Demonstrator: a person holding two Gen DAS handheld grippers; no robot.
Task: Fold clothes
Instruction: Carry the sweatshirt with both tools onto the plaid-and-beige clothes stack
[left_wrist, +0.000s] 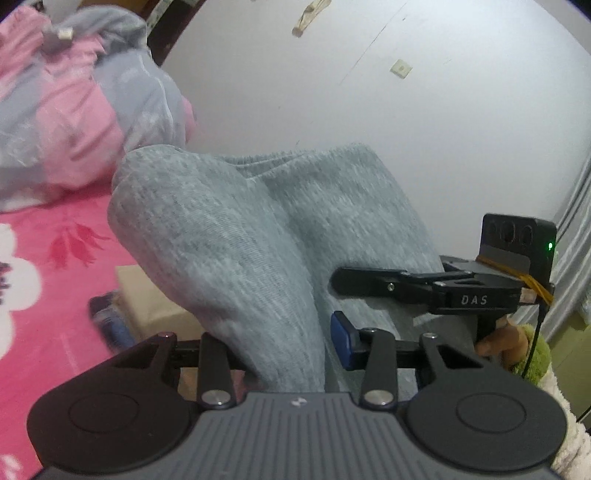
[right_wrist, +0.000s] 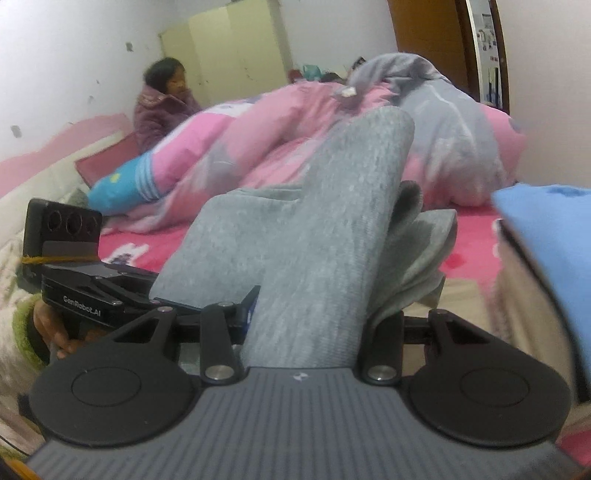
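The grey garment (left_wrist: 229, 236) is a thick, heathered knit, soft and slightly fuzzy. It is lifted off the pink bed (left_wrist: 55, 266), bunched into rounded, doubled folds that rise in front of both cameras. In the right wrist view one fold stands up as a tall rounded column, with thinner layers of the same cloth hanging loose beside it to the right.

Dim indoor light, motion blur, fisheye warp
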